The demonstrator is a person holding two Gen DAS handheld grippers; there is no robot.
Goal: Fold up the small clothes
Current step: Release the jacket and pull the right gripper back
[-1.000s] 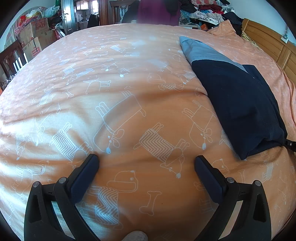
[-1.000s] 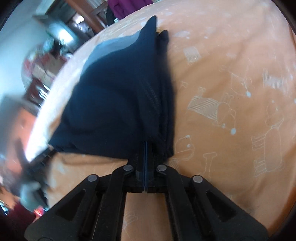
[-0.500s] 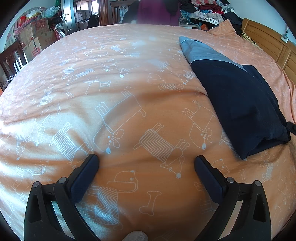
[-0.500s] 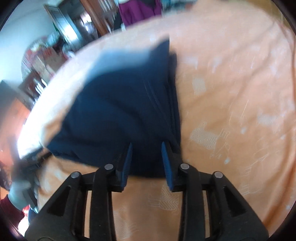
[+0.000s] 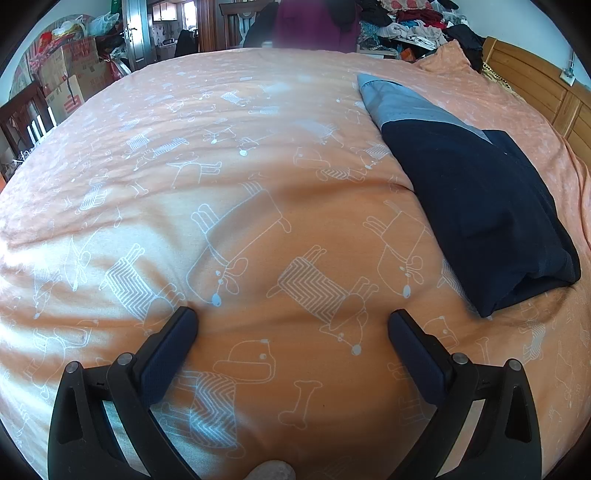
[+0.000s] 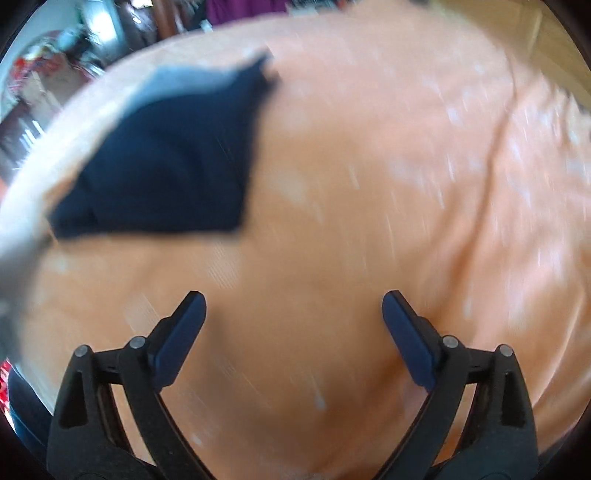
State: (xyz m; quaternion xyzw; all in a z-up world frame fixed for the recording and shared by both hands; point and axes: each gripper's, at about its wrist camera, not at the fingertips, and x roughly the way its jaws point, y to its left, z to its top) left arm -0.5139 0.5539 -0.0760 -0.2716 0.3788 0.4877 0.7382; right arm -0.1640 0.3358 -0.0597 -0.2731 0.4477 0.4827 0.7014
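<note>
A folded navy garment (image 5: pixel 476 206) with a grey-blue end lies flat on the orange bedspread (image 5: pixel 229 155), at the right of the left wrist view. My left gripper (image 5: pixel 291 325) rests open on the bedspread, well to the left of the garment, holding nothing. The right wrist view is motion-blurred: the same navy garment (image 6: pixel 170 162) lies at upper left, and my right gripper (image 6: pixel 293 308) is open and empty over bare bedspread (image 6: pixel 369 221), clear of the cloth.
A wooden headboard (image 5: pixel 535 85) borders the bed at right. A pile of clothes (image 5: pixel 406 22) sits beyond the far edge. Cardboard boxes (image 5: pixel 66 81) and a dark chair (image 5: pixel 22 122) stand off the bed's left side.
My right gripper was shut on the garment's near edge, then opened, let it go and pulled back to the right. The garment now lies free. The left gripper has stayed put.
</note>
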